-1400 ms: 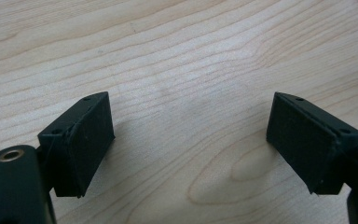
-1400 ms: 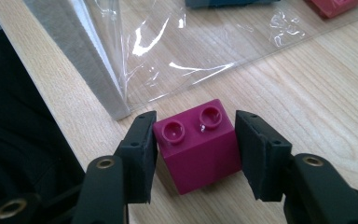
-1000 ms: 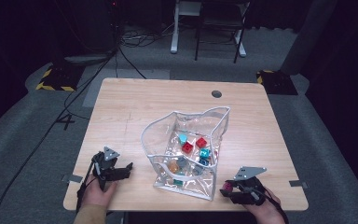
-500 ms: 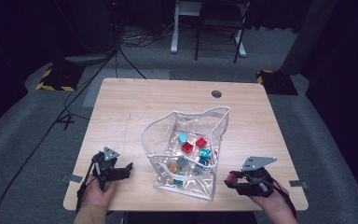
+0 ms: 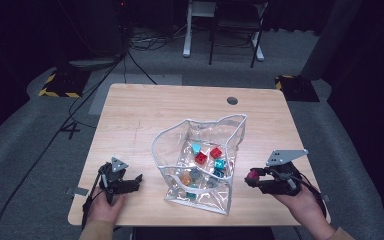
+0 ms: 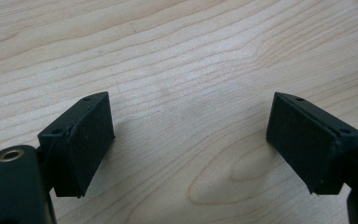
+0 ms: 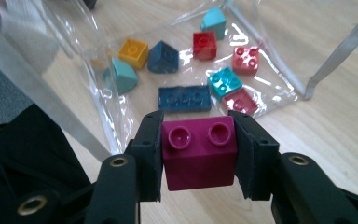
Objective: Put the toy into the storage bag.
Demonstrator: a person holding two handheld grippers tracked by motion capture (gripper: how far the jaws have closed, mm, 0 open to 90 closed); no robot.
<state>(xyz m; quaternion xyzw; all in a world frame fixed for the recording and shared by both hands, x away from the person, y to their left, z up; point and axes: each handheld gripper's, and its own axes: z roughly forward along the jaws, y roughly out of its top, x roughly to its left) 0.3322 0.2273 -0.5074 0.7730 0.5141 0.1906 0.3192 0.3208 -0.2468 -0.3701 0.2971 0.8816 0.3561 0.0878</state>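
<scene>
A clear plastic bag (image 5: pixel 215 127) lies open in the middle of the wooden table (image 5: pixel 145 115), with several coloured bricks inside it, among them a red one (image 5: pixel 216 152) and an orange one (image 5: pixel 185 177). My right gripper (image 5: pixel 252 176) is raised just right of the bag and shut on a magenta brick (image 5: pixel 253 174). In the right gripper view the jaws (image 7: pixel 196 128) press both sides of this two-stud brick (image 7: pixel 199 161), and the bag's bricks lie beyond it, a flat blue one (image 7: pixel 184 98) nearest. My left gripper (image 5: pixel 138 181) rests open on the table left of the bag, bare wood between its pads (image 6: pixel 191 140).
A round cable hole (image 5: pixel 232 100) sits near the table's far edge. The bag's white rim (image 5: pixel 155 145) stands raised toward the left. Both hands are near the front edge. Desk legs and cables (image 5: pixel 135 55) lie on the floor beyond the table.
My right gripper has risen from the table with the magenta brick in it and drifted slightly right. The left gripper and the bag have stayed put.
</scene>
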